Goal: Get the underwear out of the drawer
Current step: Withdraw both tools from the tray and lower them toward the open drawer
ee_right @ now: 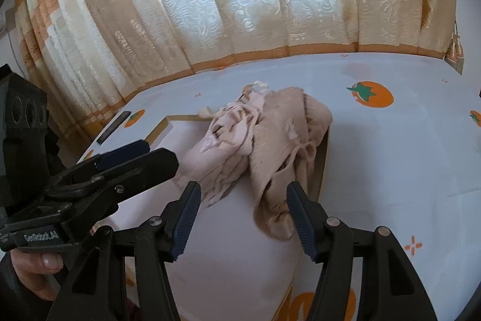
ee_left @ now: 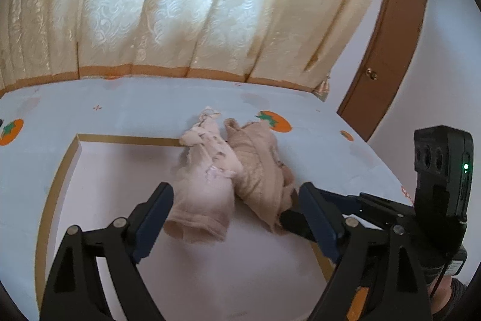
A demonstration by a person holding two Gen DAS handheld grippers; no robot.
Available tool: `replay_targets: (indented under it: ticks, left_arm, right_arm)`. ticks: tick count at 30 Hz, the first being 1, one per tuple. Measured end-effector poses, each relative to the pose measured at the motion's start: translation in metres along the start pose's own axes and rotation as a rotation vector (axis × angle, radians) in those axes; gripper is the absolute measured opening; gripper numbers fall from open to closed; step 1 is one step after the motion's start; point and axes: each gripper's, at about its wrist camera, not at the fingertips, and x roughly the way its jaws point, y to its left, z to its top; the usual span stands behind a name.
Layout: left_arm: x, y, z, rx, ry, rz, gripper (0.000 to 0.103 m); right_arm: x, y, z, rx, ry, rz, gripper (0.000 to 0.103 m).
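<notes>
1. Now we hold the left tongs [ee_left: 231,212] wide open and empty; the pink underwear [ee_left: 207,176] lies just ahead between the fingers, untouched.
2. Our right tongs [ee_right: 243,215] gape too, gripping nothing; the tan underwear [ee_right: 279,146] hangs ahead, draped over the drawer [ee_right: 323,167] rim, half out.
3. Both pieces seem dropped here, so we likely regrip.

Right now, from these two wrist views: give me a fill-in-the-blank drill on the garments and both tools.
1. The pink underwear and the beige underwear lie draped over the far rim of the ____.
2. The left tool has its jaws ____, pads clear of the cloth.
3. Nearest the right tool is the ____ garment.
4. The sheet is printed with orange ____.

Missing: drawer; open; beige; fruits
</notes>
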Motion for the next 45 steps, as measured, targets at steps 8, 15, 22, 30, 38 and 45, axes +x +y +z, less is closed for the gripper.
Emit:
replay_targets:
  ticks: [8,15,22,30,38,45]
  left_arm:
    - [-0.029,-0.004,-0.024,0.000,-0.002,-0.052,0.087]
    - [-0.069,-0.005,-0.054,0.028,-0.023,-0.070,0.087]
    - [-0.101,-0.001,-0.092,0.043,-0.013,-0.071,0.087]
    - [-0.120,0.012,-0.135,0.002,0.010,-0.074,0.087]
    - [-0.126,0.033,-0.179,0.008,0.067,0.000,0.088]
    - [-0.124,0.060,-0.208,0.030,0.119,0.145,0.088]
  right_arm:
    - [-0.027,0.016,-0.032,-0.039,0.024,0.030,0.063]
    - [-0.062,0.033,-0.073,-0.052,0.028,0.068,0.067]
    - [-0.078,0.049,-0.113,-0.053,0.074,0.105,0.068]
    - [-0.090,0.057,-0.153,-0.033,0.135,0.127,0.069]
    - [-0.081,0.049,-0.194,0.056,0.236,0.164,0.069]
    - [-0.038,0.065,-0.229,0.093,0.339,0.168,0.069]
